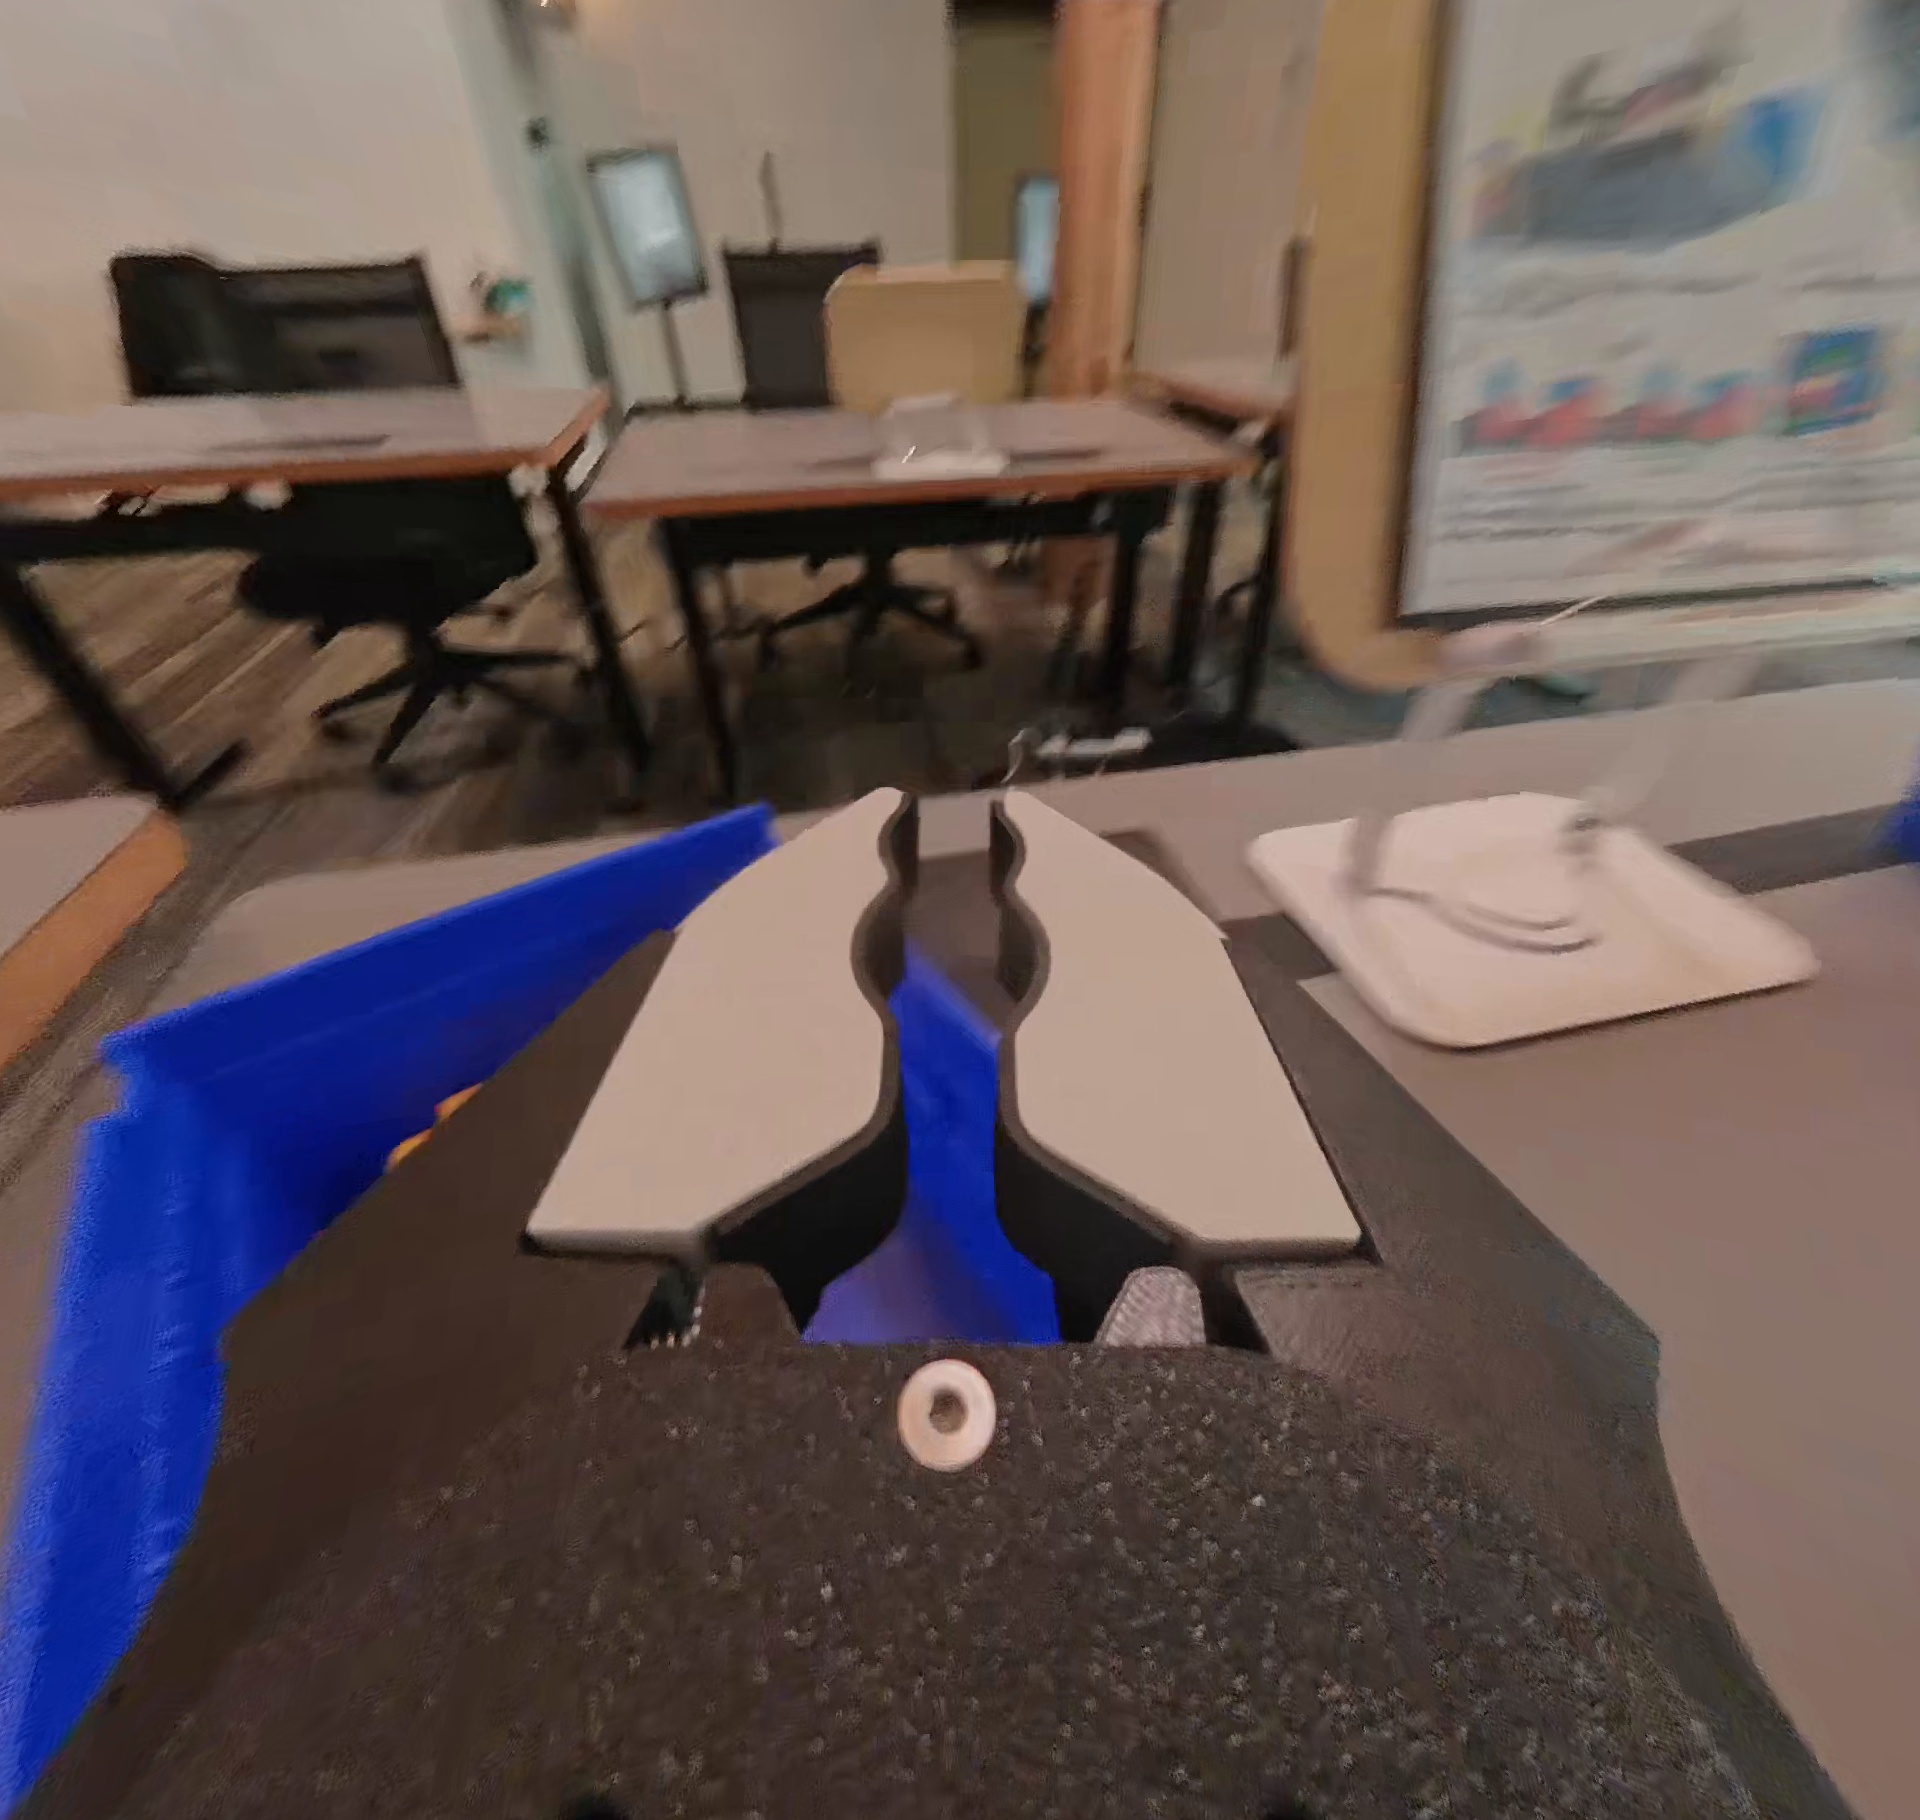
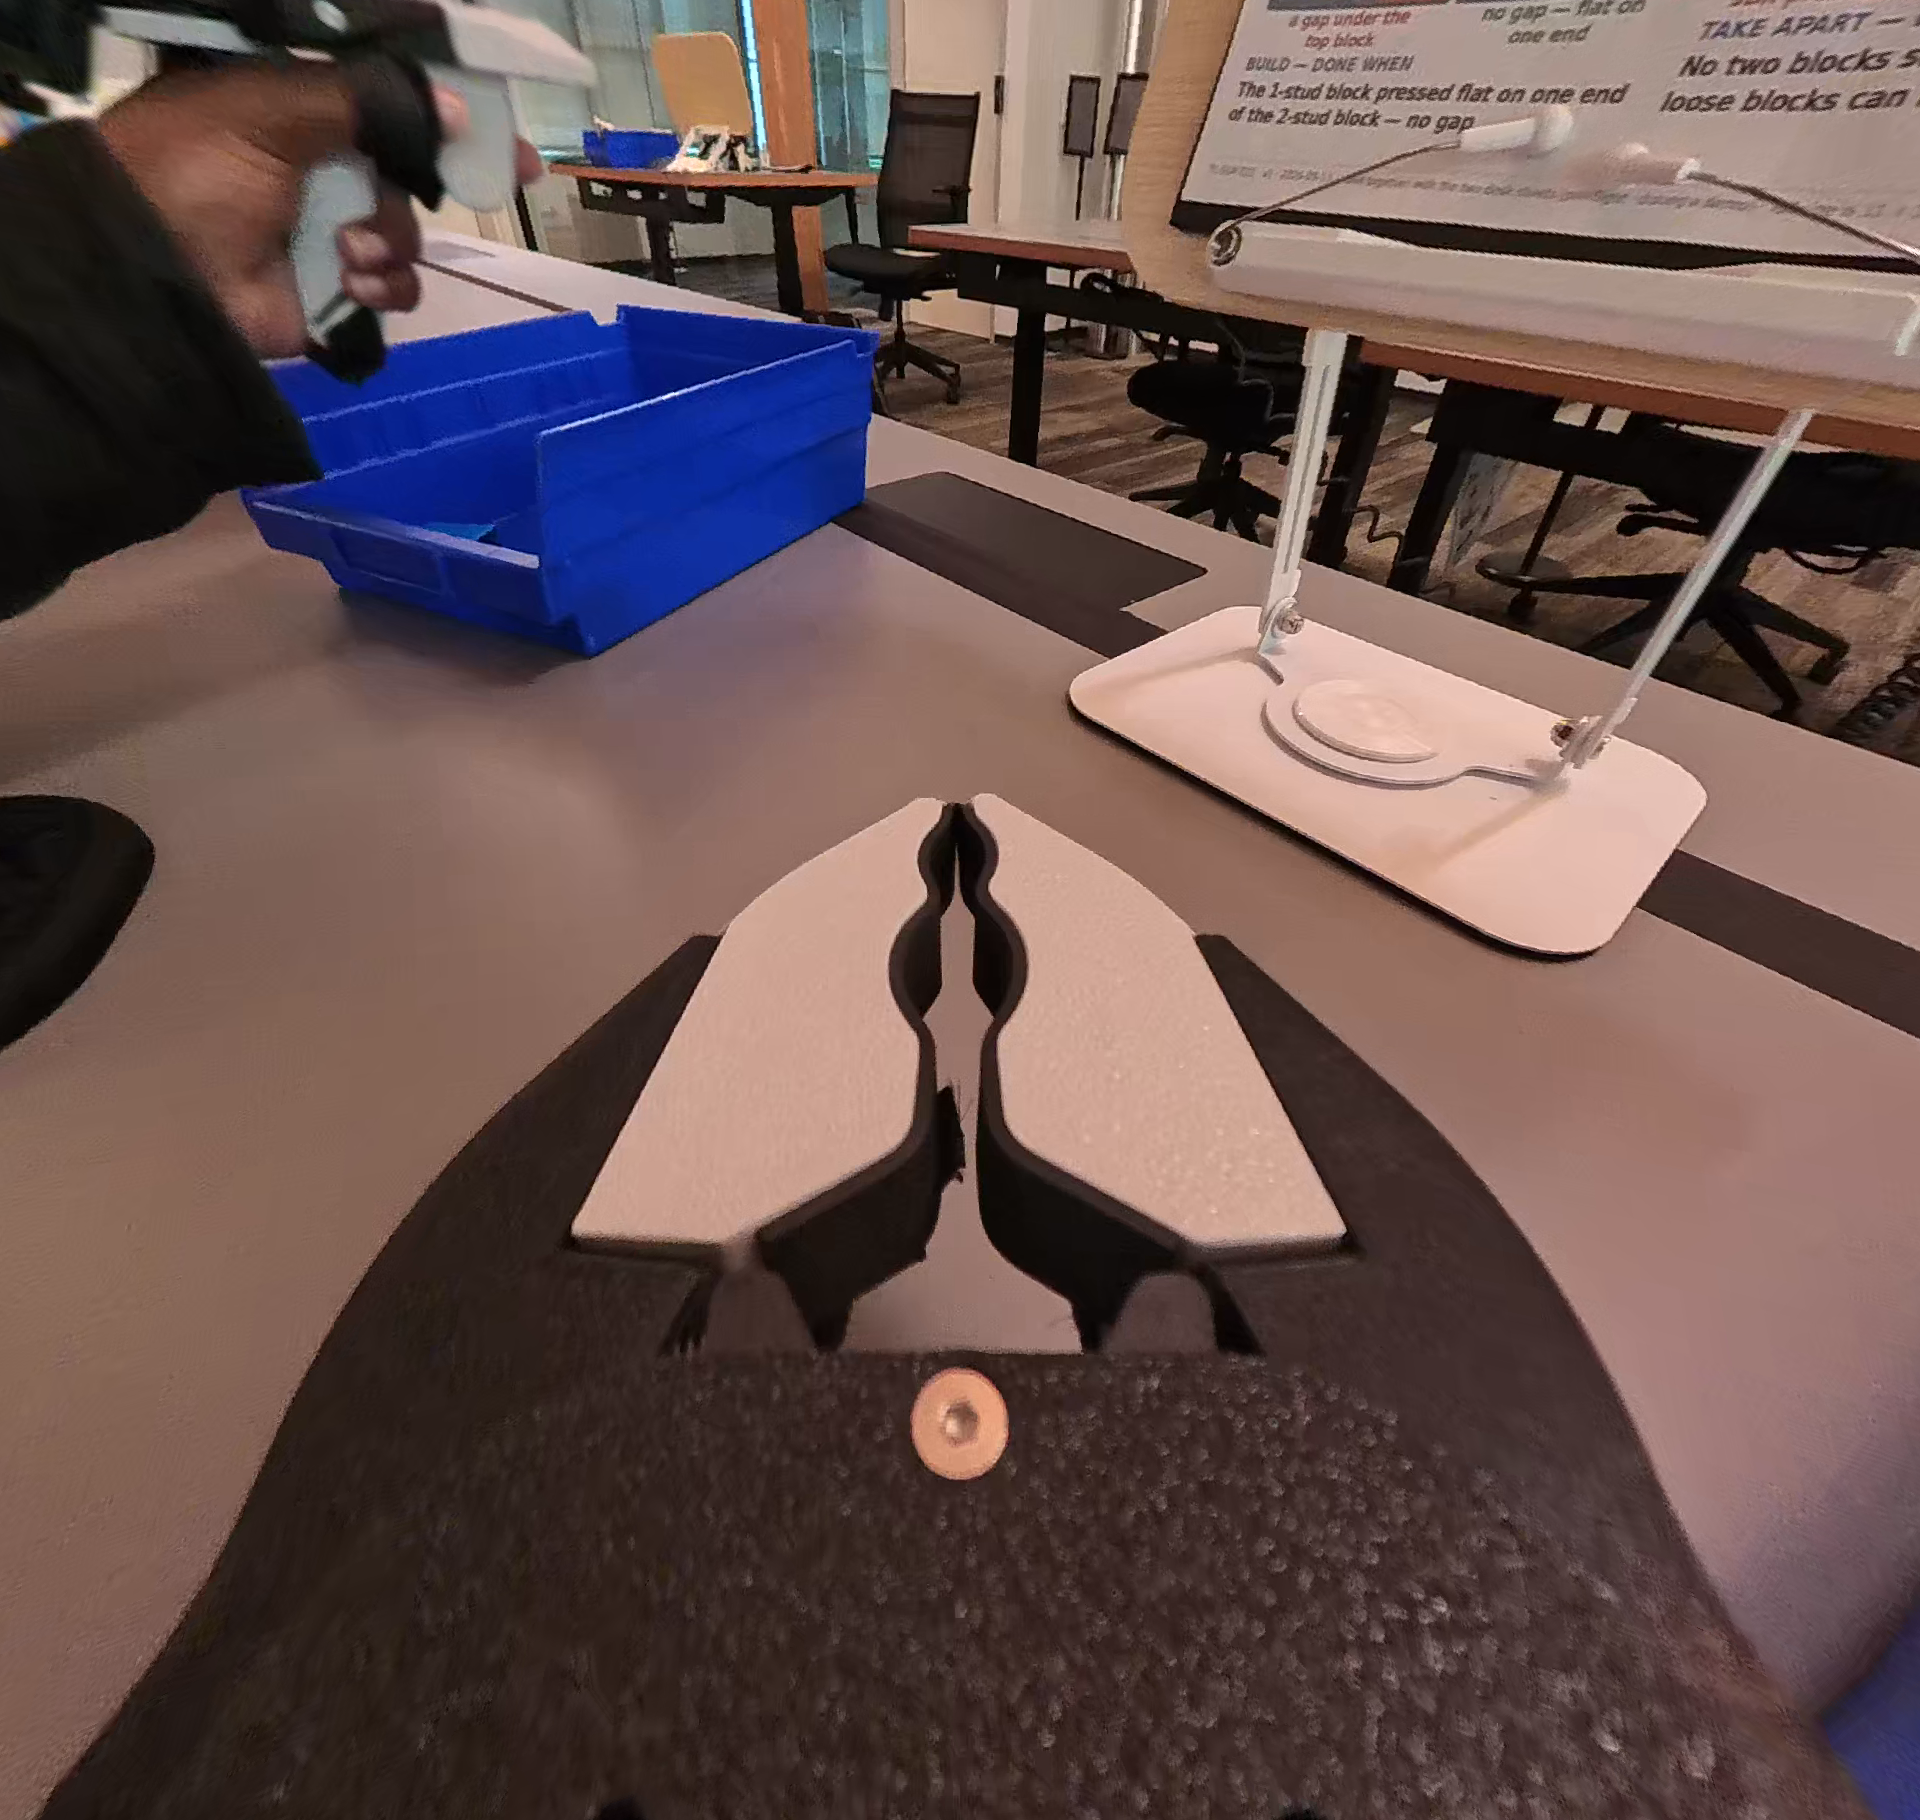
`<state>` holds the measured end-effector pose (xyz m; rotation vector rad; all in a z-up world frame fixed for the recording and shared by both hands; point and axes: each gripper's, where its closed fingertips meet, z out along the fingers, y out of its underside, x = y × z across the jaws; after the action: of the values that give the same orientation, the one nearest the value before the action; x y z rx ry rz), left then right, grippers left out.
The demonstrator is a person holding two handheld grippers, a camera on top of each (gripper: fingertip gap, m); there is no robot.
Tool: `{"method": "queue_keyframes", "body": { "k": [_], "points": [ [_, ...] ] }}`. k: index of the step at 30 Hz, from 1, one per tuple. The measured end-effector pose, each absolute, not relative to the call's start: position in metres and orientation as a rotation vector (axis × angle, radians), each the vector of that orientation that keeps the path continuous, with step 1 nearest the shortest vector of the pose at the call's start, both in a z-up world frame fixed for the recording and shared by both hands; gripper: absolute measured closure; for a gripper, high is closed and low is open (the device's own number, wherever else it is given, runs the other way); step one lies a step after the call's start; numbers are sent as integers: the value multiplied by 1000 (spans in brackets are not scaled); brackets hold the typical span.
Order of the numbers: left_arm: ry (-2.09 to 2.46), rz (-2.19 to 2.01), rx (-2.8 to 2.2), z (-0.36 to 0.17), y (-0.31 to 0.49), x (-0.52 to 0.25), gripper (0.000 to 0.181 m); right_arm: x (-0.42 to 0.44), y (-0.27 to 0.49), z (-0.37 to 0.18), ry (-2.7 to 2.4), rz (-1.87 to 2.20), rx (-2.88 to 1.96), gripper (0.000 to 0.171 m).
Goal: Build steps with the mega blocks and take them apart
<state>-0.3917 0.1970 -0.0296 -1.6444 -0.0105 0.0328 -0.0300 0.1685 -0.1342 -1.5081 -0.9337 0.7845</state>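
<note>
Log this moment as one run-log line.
left gripper: slightly open, empty, over blue bin | right gripper: shut, empty, above table | blocks: none on table | white stand: right

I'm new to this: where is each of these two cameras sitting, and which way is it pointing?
Left wrist view: rides the left gripper, above the blue bin, facing across the table into the room; only its own slightly parted fingers show.
Right wrist view: rides the right gripper, low over the table, facing the bin and white stand; its nearly closed, empty fingers show, plus the person's hand holding the left gripper above the bin.
Shared: bin, stand, table.
</note>
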Motion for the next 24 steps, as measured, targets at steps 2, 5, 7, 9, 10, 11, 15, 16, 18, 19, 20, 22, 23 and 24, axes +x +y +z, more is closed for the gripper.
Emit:
{"method": "queue_keyframes", "body": {
  "k": [2, 5, 7, 9, 10, 11, 15, 16, 18, 19, 20, 22, 23, 24],
  "points": [
    [-46, 128, -1758, -56, 212, -423, 155, -32, 167, -137, -953, 783, -1509, 171],
    [-80, 166, -1903, -97, 232, -449, 148, -35, 165, -143, -984, 779, -1514, 171],
    [-101, 162, -2001, -124, 243, -459, 144, -37, 163, -145, -1004, 783, -1511, 171],
    [-94, 178, -2081, -145, 252, -467, 140, -40, 157, -144, -1030, 814, -1483, 171],
    [-95, 191, -2116, -154, 255, -470, 139, -42, 154, -142, -1046, 835, -1460, 171],
    [-92, 197, -2142, -162, 258, -473, 139, -43, 151, -140, -1059, 846, -1442, 171],
    [-61, 94, -2205, -179, 270, -465, 135, -47, 144, -141, -1105, 854, -1416, 170],
    [-49, 86, -2203, -180, 273, -464, 136, -48, 144, -142, -1112, 858, -1417, 170],
    [-32, 75, -2226, -185, 277, -461, 139, -49, 143, -143, -1118, 870, -1420, 170],
    [-27, 94, -2236, -188, 279, -463, 139, -49, 142, -143, -1123, 874, -1420, 170],
    [-20, 109, -2240, -190, 280, -464, 140, -50, 142, -144, -1127, 879, -1419, 170],
    [-11, 104, -2231, -192, 283, -464, 146, -50, 141, -144, -1133, 879, -1420, 170],
    [-11, 99, -2226, -193, 284, -464, 147, -50, 141, -145, -1139, 880, -1421, 170],
    [-9, 94, -2220, -193, 285, -463, 149, -51, 140, -146, -1143, 881, -1423, 170]
  ]
}}
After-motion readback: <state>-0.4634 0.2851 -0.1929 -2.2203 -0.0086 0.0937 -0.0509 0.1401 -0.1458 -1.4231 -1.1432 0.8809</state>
